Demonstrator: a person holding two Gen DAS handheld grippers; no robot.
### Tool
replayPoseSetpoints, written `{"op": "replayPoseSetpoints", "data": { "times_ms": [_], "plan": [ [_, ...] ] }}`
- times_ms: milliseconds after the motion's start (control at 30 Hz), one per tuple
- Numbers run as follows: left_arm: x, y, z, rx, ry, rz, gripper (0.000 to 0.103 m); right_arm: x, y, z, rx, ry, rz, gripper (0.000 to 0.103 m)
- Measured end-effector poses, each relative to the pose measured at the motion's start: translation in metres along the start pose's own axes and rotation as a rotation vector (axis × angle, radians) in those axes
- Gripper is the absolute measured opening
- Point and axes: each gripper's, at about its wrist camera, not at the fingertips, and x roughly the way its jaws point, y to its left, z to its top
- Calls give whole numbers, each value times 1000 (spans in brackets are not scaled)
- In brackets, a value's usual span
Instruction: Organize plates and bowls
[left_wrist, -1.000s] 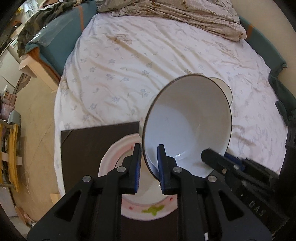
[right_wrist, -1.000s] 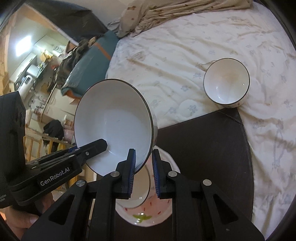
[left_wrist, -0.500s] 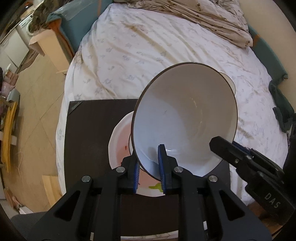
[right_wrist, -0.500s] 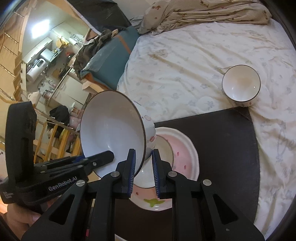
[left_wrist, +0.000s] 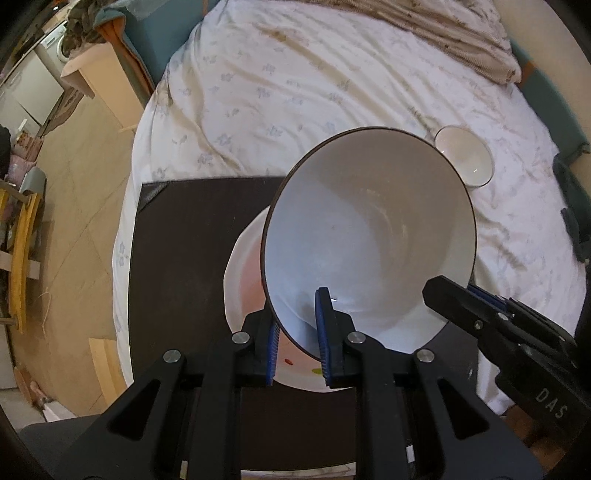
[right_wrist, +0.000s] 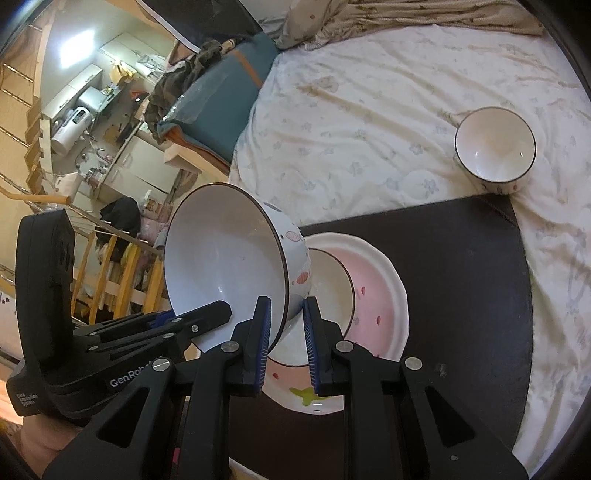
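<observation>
A large white bowl (left_wrist: 369, 236) with a dark rim hangs tilted over the pink plate (left_wrist: 243, 280). My left gripper (left_wrist: 297, 332) is shut on its near rim. My right gripper (right_wrist: 286, 321) is shut on the opposite rim of the same large bowl (right_wrist: 221, 258), which has small fish marks on its outside. A smaller plate (right_wrist: 332, 291) with a dark rim lies on the pink plate (right_wrist: 373, 295), which rests on a dark board (right_wrist: 461, 295). A small white bowl (right_wrist: 495, 147) stands upright on the bedsheet beyond the board; the left wrist view has the same small bowl (left_wrist: 465, 158) at upper right.
The dark board (left_wrist: 184, 258) lies at the bed's near edge on the white flowered sheet (left_wrist: 314, 85). A rumpled beige blanket (left_wrist: 443, 33) lies at the far side. The floor and a wooden frame (left_wrist: 22, 258) are off to the left.
Both grippers have carried the large bowl over the board and above the pink plate, a little lower. The small bowl on the sheet, hidden behind it earlier, now shows clear of its rim.
</observation>
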Motion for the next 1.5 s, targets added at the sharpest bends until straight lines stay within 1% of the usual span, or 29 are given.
{"op": "replayPoseSetpoints", "data": {
  "times_ms": [100, 133, 233, 500, 600, 700, 733, 800, 867, 1000, 1133, 1167, 1233, 1267, 1400, 1500],
  "plan": [
    [12, 3, 0, -15, 40, 3, 15, 10, -5, -3, 25, 38, -13, 19],
    [15, 5, -1, -33, 50, -8, 15, 15, -8, -5, 40, 56, -17, 20],
    [20, 6, -3, -42, 62, -18, 15, 22, -15, -9, 82, 91, -22, 20],
    [25, 4, 0, -31, 82, -10, 15, 29, -26, -13, 155, 144, -25, 19],
    [30, 6, 0, -39, 100, -12, 15, 33, -28, -15, 175, 164, -19, 19],
    [34, 10, 0, -65, 116, -20, 16, 34, -27, -15, 167, 170, -29, 20],
    [35, 10, 0, -68, 116, -23, 18, 35, -27, -15, 172, 172, -27, 20],
    [34, 9, -1, -59, 108, -21, 19, 35, -29, -15, 186, 174, -25, 20],
    [30, 5, -2, -25, 85, 2, 19, 34, -31, -13, 197, 170, -28, 22],
    [20, 1, -1, 21, 29, 33, 19, 28, -34, -11, 219, 143, -15, 22],
    [11, 8, 5, -2, -28, 20, 19, 22, -35, -7, 212, 118, -13, 22],
    [11, 10, 6, -8, -31, 14, 16, 21, -36, -7, 211, 114, -9, 22],
    [13, 12, 9, -12, -29, -1, 15, 22, -35, -6, 211, 118, -1, 22],
    [14, 13, 10, -16, -25, -16, 9, 23, -35, -6, 209, 119, -3, 22],
    [18, 15, 10, -19, -3, -23, 8, 27, -35, -6, 200, 122, -2, 23],
    [21, 16, 9, -26, 9, -25, 8, 24, -33, -6, 188, 107, 1, 23]
  ]
}}
